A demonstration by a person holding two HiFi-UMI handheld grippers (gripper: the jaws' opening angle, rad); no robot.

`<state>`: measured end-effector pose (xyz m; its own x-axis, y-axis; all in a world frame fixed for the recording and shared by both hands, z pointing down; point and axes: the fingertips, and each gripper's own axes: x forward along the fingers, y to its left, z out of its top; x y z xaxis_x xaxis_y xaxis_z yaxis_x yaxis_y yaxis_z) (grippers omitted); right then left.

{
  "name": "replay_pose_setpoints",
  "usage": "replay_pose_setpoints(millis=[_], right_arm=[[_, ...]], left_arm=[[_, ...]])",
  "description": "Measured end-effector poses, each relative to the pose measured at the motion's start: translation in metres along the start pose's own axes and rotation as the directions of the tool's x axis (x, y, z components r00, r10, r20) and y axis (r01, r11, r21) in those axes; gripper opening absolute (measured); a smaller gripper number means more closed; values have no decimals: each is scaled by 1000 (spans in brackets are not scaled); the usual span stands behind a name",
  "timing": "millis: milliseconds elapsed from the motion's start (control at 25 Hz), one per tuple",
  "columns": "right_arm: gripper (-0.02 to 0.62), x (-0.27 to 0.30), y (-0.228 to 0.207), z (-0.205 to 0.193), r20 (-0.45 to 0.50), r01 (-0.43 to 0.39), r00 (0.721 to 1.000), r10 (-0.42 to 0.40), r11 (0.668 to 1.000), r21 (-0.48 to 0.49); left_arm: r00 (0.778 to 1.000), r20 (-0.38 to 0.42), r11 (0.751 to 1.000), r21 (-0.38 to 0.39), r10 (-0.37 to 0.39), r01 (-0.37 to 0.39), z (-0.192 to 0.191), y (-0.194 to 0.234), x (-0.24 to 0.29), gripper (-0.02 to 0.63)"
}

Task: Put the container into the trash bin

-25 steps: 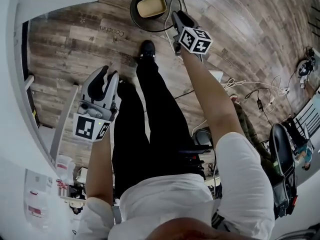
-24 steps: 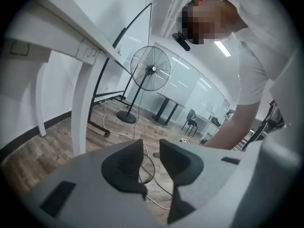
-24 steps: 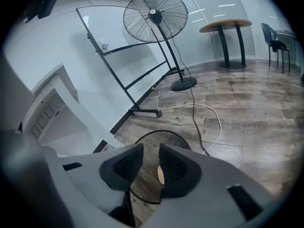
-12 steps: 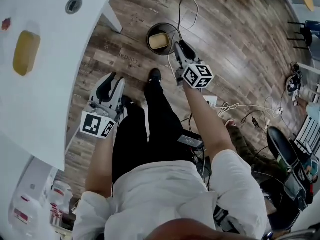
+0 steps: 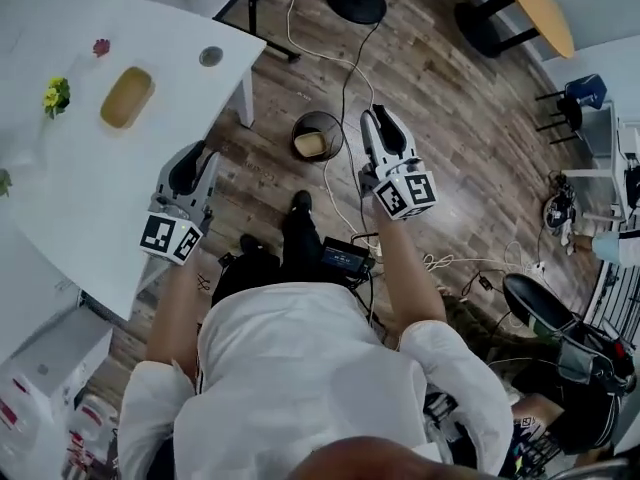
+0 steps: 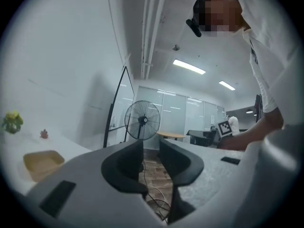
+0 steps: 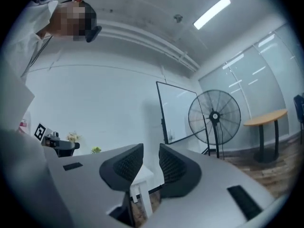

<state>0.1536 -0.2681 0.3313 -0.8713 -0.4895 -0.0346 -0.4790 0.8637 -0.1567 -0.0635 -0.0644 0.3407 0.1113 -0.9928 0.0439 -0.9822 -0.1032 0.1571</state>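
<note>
Head view first: there's a tan container (image 5: 309,144) already sitting inside the trash bin (image 5: 300,124). The bin is on the floor (image 5: 450,98) just off the near corner of the tabletop (image 5: 80,188), out ahead of your feet. So that one looks done to me. There's a second container (image 5: 126,96) of the same tan kind up on the tabletop, between the round cable hole (image 5: 211,56) and the flowers (image 5: 55,95), back from the edge. If that one counts too, it's what's left. Your left gripper (image 5: 190,160) hangs over the tabletop's near edge, and your right gripper (image 5: 385,130) is out over the floor just beside the bin.

Left gripper view: jaws stand slightly apart with nothing between them, just floor and a fan (image 6: 142,120) showing through the gap. The second container is off to the left on the tabletop.

Right gripper view: same deal, jaws parted a little and empty, pointing out level across the room.
</note>
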Motion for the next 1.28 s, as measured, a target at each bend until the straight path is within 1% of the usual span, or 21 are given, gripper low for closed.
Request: replay_pose_setpoints(millis=[80,200,240,320,400,480,560,640,760,1000,1200,1280], right_arm=[[123,-21,14,48,69,9,998,-6,999,-44],[124,-55,45,109,156,30,988,-17,996,-86],[124,-59,56,125,180,21,984,-4,995,-93],[161,-63,78,150,224,-11,974,31,996,-88],[161,-66,102,165,257,-30,965,54,995,-98],[161,-71,125,172,276,-27,959,68,988,-149],[160,-74,144,173,274,-25,958,82,979,-204],[160,-74,156,170,262,-30,961,90,974,-226],[160,-75,163,164,250,-33,964,87,977,-212],[160,-69,171,155,229,-38,970,83,980,-194],[160,-55,190,157,223,-84,966,129,976,-203],[160,-46,197,157,215,-106,965,152,972,-210]], left_arm=[[999,47,999,32,25,-27,34,1,-26,112],[995,94,996,69,40,-47,76,4,-64,112],[993,109,995,81,48,-57,89,7,-74,112],[987,143,992,98,68,-83,112,17,-96,112],[980,174,988,105,95,-114,130,26,-120,112],[971,201,983,109,126,-150,144,32,-145,112],[962,225,978,105,154,-181,154,36,-165,112],[952,249,973,96,179,-208,159,41,-183,112],[939,275,968,80,207,-237,158,45,-208,112],[925,292,962,49,243,-268,147,51,-238,112],[901,337,953,33,273,-301,156,57,-258,112],[896,342,948,39,285,-317,157,61,-263,112]])
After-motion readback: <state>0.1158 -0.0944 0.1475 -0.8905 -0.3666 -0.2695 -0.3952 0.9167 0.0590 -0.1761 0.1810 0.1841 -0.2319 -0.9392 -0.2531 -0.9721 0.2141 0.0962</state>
